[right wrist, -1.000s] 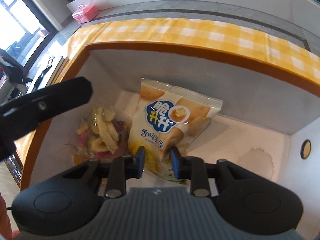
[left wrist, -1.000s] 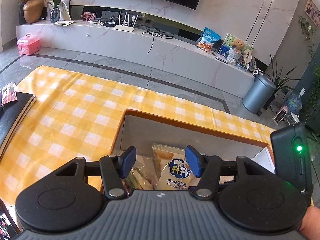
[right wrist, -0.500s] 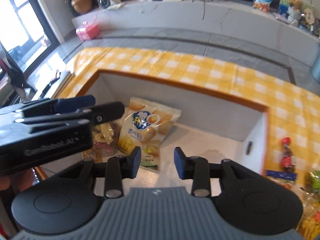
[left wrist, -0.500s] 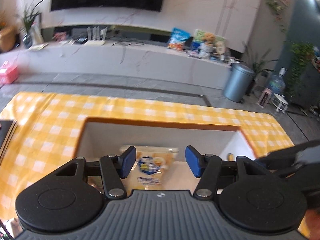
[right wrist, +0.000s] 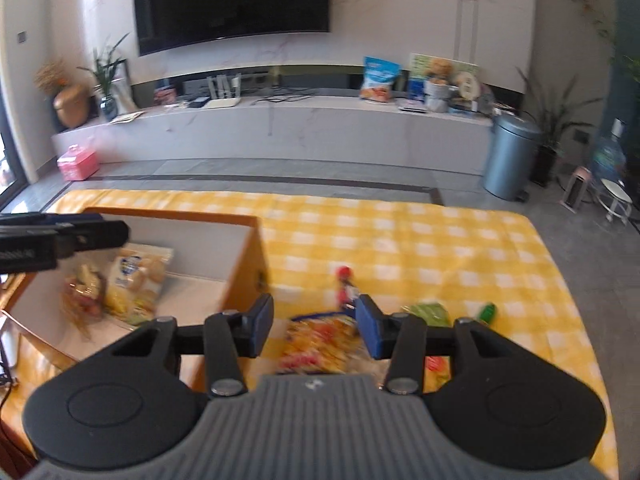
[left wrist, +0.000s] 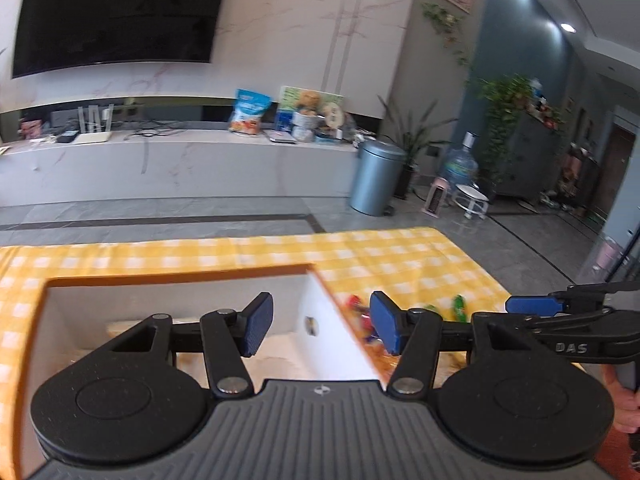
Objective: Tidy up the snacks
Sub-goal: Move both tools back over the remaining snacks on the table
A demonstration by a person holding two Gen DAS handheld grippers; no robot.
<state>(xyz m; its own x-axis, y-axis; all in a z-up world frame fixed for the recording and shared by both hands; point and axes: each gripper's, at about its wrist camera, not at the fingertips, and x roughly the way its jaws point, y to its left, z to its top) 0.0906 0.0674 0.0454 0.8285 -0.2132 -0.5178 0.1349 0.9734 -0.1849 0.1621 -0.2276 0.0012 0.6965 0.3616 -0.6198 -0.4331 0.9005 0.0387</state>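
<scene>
Looking through the right wrist camera, two snack packets are seen lying inside the orange-rimmed box [right wrist: 236, 280]: a glossy yellow chip bag [right wrist: 138, 280] and, touching it on its left, a clear pouch of mixed pieces [right wrist: 82, 294]. In the left wrist view these packets are hidden behind the gripper body, and only the box's smooth white inner wall [left wrist: 320, 320] is shown. The right gripper [right wrist: 314, 322] is held with its blue-padded jaws apart over a blurred crinkly snack bag [right wrist: 320, 340] on the yellow checked cloth [right wrist: 440, 248]; a red-capped packet [right wrist: 345, 286] and green wrappers [right wrist: 430, 312] lie near it. The left gripper [left wrist: 320, 328] is likewise spread wide and empty above the box's right wall.
</scene>
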